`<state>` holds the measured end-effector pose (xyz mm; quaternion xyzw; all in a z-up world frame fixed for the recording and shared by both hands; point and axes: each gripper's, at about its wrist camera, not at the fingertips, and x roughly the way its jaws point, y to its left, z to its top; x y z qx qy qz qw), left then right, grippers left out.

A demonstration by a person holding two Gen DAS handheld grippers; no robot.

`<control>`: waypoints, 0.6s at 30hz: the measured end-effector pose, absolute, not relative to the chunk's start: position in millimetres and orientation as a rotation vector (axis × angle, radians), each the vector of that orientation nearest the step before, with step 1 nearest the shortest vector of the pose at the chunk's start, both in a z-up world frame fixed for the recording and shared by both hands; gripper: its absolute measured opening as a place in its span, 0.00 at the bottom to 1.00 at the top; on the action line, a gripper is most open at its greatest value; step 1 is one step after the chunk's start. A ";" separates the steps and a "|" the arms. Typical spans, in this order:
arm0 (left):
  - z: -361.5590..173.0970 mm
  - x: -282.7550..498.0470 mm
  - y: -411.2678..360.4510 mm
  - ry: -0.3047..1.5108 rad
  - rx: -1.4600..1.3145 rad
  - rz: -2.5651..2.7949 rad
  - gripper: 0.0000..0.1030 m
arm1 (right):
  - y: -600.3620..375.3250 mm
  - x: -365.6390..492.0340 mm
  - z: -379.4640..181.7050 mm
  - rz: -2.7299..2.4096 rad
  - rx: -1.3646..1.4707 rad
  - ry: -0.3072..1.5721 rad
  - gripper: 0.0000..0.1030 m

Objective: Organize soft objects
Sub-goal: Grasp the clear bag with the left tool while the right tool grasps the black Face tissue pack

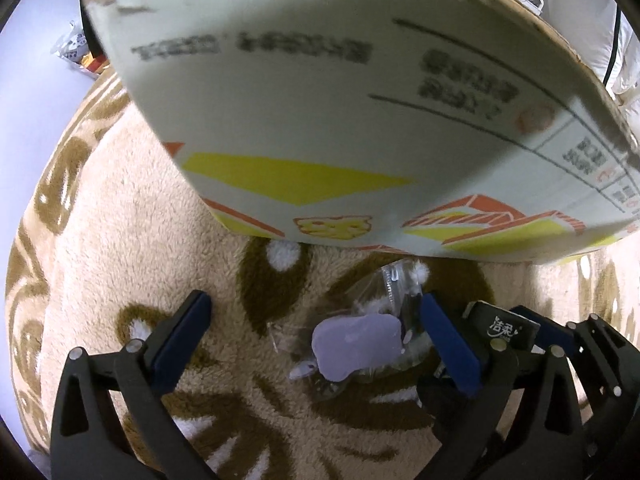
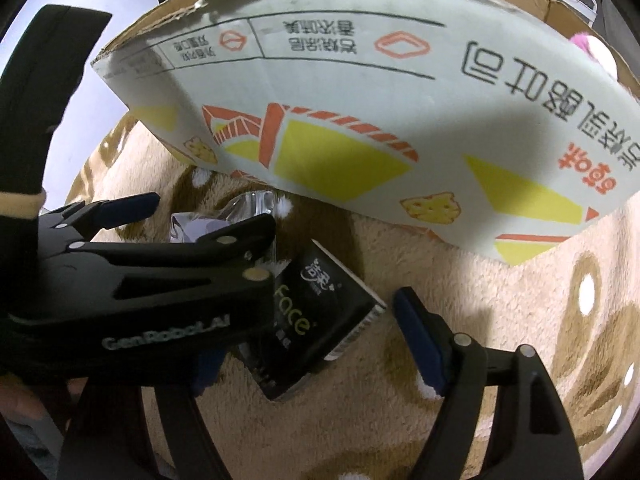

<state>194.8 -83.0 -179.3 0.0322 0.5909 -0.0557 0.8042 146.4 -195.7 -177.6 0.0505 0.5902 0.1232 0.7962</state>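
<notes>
A clear plastic packet with a lilac soft piece (image 1: 356,344) lies on the plush blanket (image 1: 120,240), between the fingers of my open left gripper (image 1: 316,332). It shows partly in the right wrist view (image 2: 208,224), behind the left gripper's body. A black tissue pack (image 2: 316,320) lies between the fingers of my open right gripper (image 2: 312,328); its left finger is hidden behind the left gripper. The pack also shows in the left wrist view (image 1: 504,326). A printed cardboard box (image 1: 340,100) stands just beyond both; a pink plush (image 2: 592,50) peeks over its rim.
The beige and brown blanket (image 2: 520,320) covers the surface. A lilac-white surface (image 1: 36,80) shows beyond it at left, with small packets (image 1: 76,48) on it. The two grippers sit side by side, nearly touching.
</notes>
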 end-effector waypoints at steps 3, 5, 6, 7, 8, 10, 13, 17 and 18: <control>-181.4 192.4 -90.6 1.261 0.073 -0.108 0.99 | -200.1 141.3 -177.5 0.264 0.114 1.273 0.80; -182.5 191.8 -94.6 1.258 0.077 -0.099 0.99 | -200.5 140.3 -177.2 0.263 0.112 1.277 0.80; -182.7 191.2 -97.0 1.255 0.086 -0.095 0.99 | -202.5 138.4 -176.8 0.263 0.111 1.278 0.80; -185.8 190.5 -99.9 1.253 0.094 -0.090 1.00 | -202.6 137.8 -176.5 0.263 0.108 1.280 0.80; -186.1 190.0 -102.4 1.252 0.099 -0.088 1.00 | -202.7 137.0 -176.2 0.264 0.104 1.283 0.80; -185.6 190.1 -105.0 1.261 0.089 -0.090 0.99 | -199.6 134.2 -177.7 0.264 0.100 1.286 0.80; -182.5 190.0 -104.0 1.270 0.056 -0.095 0.99 | -199.1 127.9 -178.4 0.263 0.096 1.289 0.80; -183.8 191.4 -105.6 1.279 0.059 -0.089 0.99 | -198.7 119.5 -178.5 0.261 0.093 1.293 0.80; -185.7 191.7 -109.8 1.288 0.087 -0.088 0.99 | -198.8 117.5 -178.9 0.257 0.092 1.296 0.80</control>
